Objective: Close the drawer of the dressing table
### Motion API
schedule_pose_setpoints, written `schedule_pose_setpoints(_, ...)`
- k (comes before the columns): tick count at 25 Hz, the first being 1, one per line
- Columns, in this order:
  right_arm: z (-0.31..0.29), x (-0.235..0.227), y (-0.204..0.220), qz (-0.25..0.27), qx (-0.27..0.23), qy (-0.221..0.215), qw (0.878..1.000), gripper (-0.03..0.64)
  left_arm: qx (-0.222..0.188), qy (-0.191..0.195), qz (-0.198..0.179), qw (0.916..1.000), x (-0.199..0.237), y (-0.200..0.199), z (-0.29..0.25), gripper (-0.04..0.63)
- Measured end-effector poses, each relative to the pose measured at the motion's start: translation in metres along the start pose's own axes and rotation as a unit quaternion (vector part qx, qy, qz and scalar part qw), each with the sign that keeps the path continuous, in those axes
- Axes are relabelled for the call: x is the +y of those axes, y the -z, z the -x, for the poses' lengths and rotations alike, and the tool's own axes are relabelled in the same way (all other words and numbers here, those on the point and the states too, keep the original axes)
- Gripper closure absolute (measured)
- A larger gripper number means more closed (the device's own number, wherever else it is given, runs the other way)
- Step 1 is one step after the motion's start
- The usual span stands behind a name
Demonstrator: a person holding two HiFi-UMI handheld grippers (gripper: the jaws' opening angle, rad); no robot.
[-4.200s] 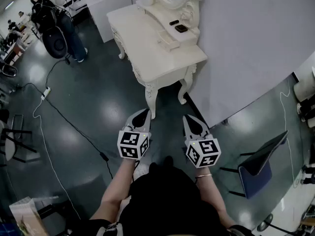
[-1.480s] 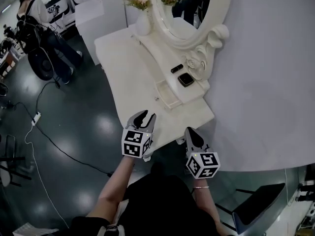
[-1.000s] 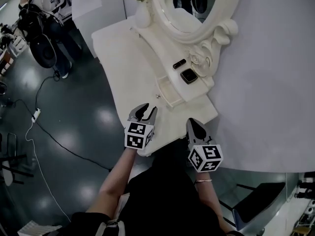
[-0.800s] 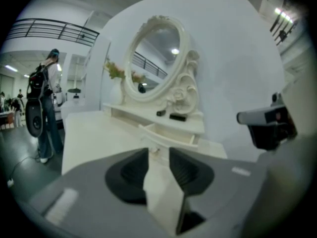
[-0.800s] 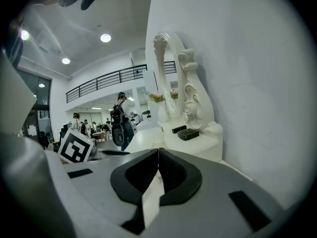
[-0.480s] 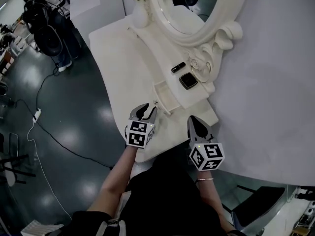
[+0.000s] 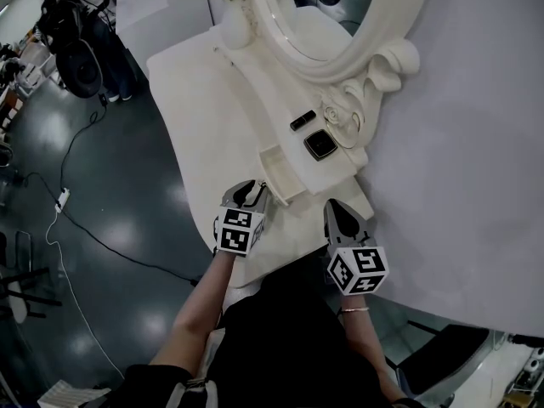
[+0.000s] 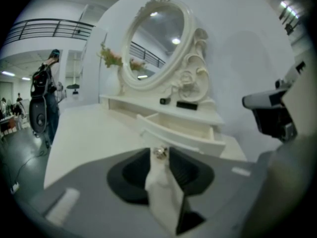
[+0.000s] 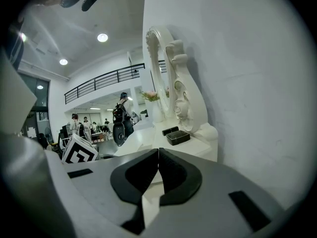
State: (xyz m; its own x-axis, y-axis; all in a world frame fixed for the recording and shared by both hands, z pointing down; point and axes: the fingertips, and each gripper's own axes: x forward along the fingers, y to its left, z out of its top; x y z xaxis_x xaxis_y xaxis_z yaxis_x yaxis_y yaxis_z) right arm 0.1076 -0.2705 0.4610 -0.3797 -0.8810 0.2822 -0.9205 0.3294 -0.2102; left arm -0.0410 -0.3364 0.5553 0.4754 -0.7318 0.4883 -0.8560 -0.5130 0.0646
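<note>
Small white drawer (image 7: pixel 279 170), likely light, stiff and free-sliding, stands pulled out of the bench (image 7: pixel 204 100) shelf below the carved oval mirror (image 7: pixel 340 7). Better to push its flat front than pinch the tiny shiny knob (image 8: pixel 159 153). Left tool (image 7: pixel 247 194), farther out from the mirror, has jaws slightly parted with the knob at their mouth; right tool (image 7: pixel 338 213) is closed and empty.

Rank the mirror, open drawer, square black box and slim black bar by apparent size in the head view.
1. mirror, though cut off at the top
2. open drawer
3. square black box
4. slim black bar
</note>
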Motion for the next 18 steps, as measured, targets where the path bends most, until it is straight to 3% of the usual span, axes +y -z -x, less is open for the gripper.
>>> schedule_pose_setpoints(18,-0.004,-0.023,0.001,-0.005,0.003,0.000,1.000,0.612,0.010,-0.008,-0.004,0.9999,-0.009,0.001,-0.018,0.502)
